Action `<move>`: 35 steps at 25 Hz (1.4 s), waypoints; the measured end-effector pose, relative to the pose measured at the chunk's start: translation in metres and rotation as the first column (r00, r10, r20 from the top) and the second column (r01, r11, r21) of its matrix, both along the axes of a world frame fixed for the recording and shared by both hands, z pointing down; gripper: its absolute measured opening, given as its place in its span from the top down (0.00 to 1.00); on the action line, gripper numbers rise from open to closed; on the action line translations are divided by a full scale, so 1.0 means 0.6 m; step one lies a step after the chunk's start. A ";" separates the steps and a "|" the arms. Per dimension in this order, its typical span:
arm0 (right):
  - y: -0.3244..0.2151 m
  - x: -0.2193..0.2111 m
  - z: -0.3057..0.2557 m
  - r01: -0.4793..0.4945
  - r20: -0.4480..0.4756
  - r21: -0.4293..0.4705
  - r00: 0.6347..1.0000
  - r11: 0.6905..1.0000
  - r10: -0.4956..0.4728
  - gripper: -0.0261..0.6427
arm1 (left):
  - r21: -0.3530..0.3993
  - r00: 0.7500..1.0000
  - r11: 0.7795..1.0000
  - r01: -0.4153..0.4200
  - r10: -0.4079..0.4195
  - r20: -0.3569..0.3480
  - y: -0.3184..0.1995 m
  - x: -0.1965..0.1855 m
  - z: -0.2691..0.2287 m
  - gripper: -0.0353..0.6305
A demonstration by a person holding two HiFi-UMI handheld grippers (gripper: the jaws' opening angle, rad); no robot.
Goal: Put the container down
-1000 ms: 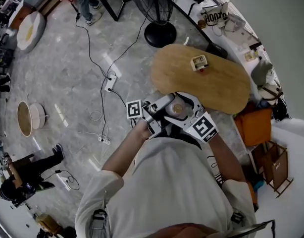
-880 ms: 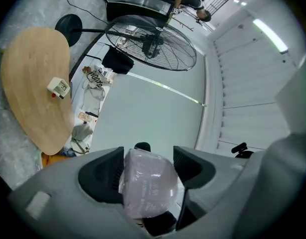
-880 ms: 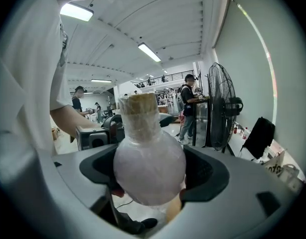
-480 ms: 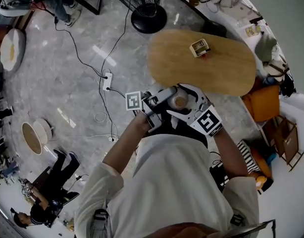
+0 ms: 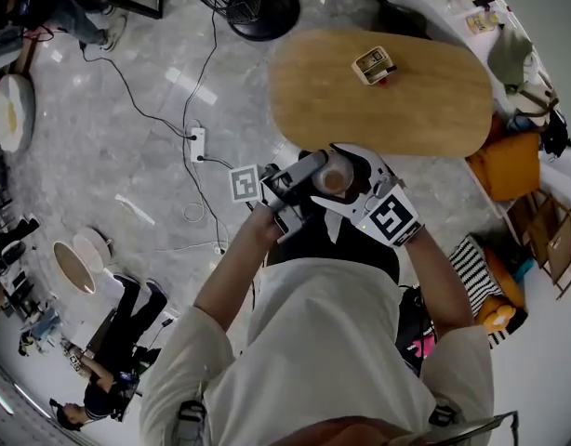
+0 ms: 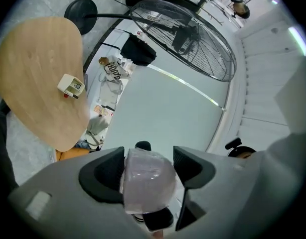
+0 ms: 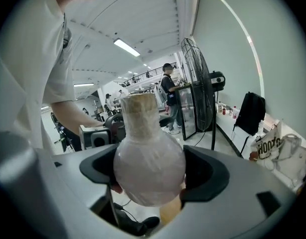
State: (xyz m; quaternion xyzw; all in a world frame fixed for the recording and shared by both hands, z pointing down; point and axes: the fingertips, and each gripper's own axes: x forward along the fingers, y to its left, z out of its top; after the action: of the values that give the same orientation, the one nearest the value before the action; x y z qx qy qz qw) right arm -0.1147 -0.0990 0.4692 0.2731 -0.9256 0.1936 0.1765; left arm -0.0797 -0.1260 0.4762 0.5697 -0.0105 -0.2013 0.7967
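The container point(image 5: 336, 177), a film-wrapped flask, is not yet set down: the left gripper point(image 6: 149, 171) and right gripper point(image 7: 150, 173) both have their jaws closed on it, just short of the tabletop's point(image 5: 416, 100) near edge, so lowering and release seemingly remain.

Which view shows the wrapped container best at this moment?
The right gripper view: the container shows its round wrapped body and neck between the right gripper's jaws. The left gripper view shows only its wrapped end; the head view, a small brown spot.

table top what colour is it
Light tan wood grain on the table top; the head view shows it best.
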 end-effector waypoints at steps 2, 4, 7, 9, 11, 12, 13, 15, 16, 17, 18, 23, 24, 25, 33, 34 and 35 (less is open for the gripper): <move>-0.017 0.015 0.026 0.007 -0.004 -0.006 1.000 1.000 -0.007 0.37 | 0.006 1.000 1.000 0.008 -0.009 0.028 -0.016 0.010 0.027 0.49; -0.031 0.030 0.055 0.012 -0.006 -0.009 1.000 1.000 -0.012 0.37 | 0.032 0.998 0.999 0.015 -0.017 0.061 -0.029 0.019 0.054 0.49; -0.048 0.051 0.100 0.030 0.004 -0.028 1.000 0.999 -0.029 0.37 | 0.035 0.995 0.998 0.043 -0.045 0.084 -0.043 0.033 0.095 0.49; -0.060 0.064 0.129 0.039 0.037 -0.054 0.999 0.998 -0.037 0.37 | 0.024 0.994 0.997 0.067 -0.069 0.088 -0.053 0.043 0.126 0.49; -0.072 0.074 0.161 0.050 0.067 -0.078 0.997 0.996 -0.045 0.37 | 0.012 0.992 0.996 0.093 -0.093 0.090 -0.064 0.054 0.159 0.49; -0.077 0.078 0.177 0.057 0.076 -0.086 0.996 0.995 -0.050 0.37 | 0.003 0.990 0.994 0.107 -0.107 0.091 -0.070 0.059 0.176 0.49; -0.081 0.083 0.193 0.064 0.082 -0.094 0.995 0.994 -0.056 0.37 | -0.006 0.988 0.993 0.122 -0.121 0.093 -0.075 0.064 0.193 0.49; -0.091 0.093 0.226 0.079 0.093 -0.106 0.993 0.991 -0.069 0.37 | -0.022 0.984 0.988 0.151 -0.148 0.099 -0.085 0.071 0.228 0.49; -0.097 0.097 0.242 0.086 0.100 -0.112 0.992 0.990 -0.075 0.37 | -0.029 0.982 0.986 0.164 -0.161 0.104 -0.091 0.074 0.246 0.49; -0.103 0.101 0.260 0.093 0.107 -0.117 0.991 0.989 -0.081 0.37 | -0.035 0.979 0.983 0.178 -0.173 0.109 -0.098 0.076 0.265 0.49; -0.109 0.103 0.277 0.099 0.116 -0.123 0.990 0.987 -0.085 0.37 | -0.040 0.976 0.981 0.192 -0.186 0.115 -0.104 0.077 0.284 0.49; -0.121 0.113 0.364 0.112 0.151 -0.166 0.985 0.980 -0.087 0.37 | -0.057 0.960 0.968 0.246 -0.235 0.150 -0.121 0.079 0.371 0.49; -0.123 0.114 0.382 0.111 0.154 -0.175 0.985 0.978 -0.084 0.37 | -0.062 0.957 0.965 0.254 -0.242 0.159 -0.123 0.078 0.390 0.49; -0.125 0.115 0.401 0.110 0.156 -0.184 0.984 0.977 -0.081 0.37 | -0.069 0.955 0.963 0.261 -0.247 0.166 -0.124 0.076 0.408 0.49; -0.139 0.127 0.532 0.083 0.166 -0.234 0.985 0.969 -0.044 0.37 | -0.100 0.939 0.949 0.299 -0.274 0.208 -0.122 0.063 0.531 0.49; -0.140 0.130 0.549 0.078 0.167 -0.241 0.985 0.967 -0.038 0.37 | -0.105 0.936 0.946 0.306 -0.279 0.214 -0.122 0.061 0.547 0.49; -0.142 0.133 0.566 0.072 0.166 -0.247 0.986 0.966 -0.031 0.37 | -0.110 0.933 0.943 0.313 -0.284 0.220 -0.121 0.059 0.563 0.49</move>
State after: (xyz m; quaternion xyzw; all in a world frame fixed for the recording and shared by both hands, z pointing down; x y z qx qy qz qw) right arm -0.0346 -0.1844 0.8091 0.2078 -0.9115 0.3264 0.1396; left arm -0.0443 -0.1987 0.8141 0.5203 -0.1921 -0.2602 0.7903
